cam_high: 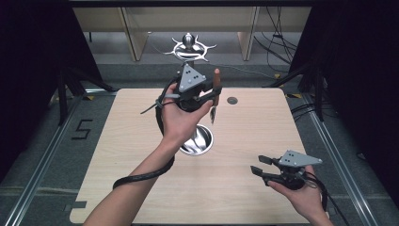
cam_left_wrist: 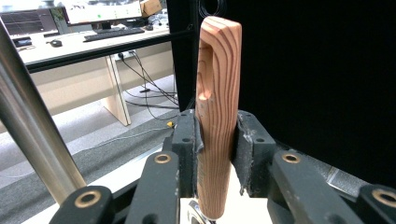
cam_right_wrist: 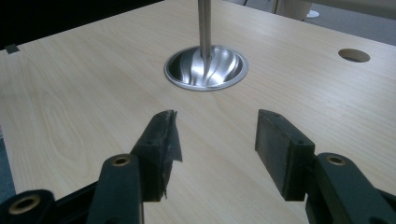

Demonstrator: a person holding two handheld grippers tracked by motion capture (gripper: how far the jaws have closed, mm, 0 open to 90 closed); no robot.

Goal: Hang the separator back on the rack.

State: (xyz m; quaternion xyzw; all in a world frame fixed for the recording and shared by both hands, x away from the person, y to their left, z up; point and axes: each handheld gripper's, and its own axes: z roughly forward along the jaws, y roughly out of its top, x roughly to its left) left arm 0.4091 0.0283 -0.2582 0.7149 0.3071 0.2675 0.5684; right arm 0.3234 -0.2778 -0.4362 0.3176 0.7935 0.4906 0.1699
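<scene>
Left gripper (cam_high: 210, 100) raised over the desk's (cam_high: 117, 155) far middle, jaws clamped on a wooden handle (cam_left_wrist: 217, 116) held upright. Metal stand base (cam_right_wrist: 205, 67) sits at desk centre, pole (cam_right_wrist: 204, 28) rising. Right gripper (cam_right_wrist: 215, 140) near the front right corner, jaws wide apart, holding nothing.

My left tool (cam_left_wrist: 217, 154) covers the middle of the wooden handle (cam_left_wrist: 217, 84), and the frame's bottom edge cuts off whatever metal hangs below it. My hand (cam_high: 181, 117) hides half the steel base (cam_high: 200, 141) on the desk (cam_high: 131, 141).
</scene>
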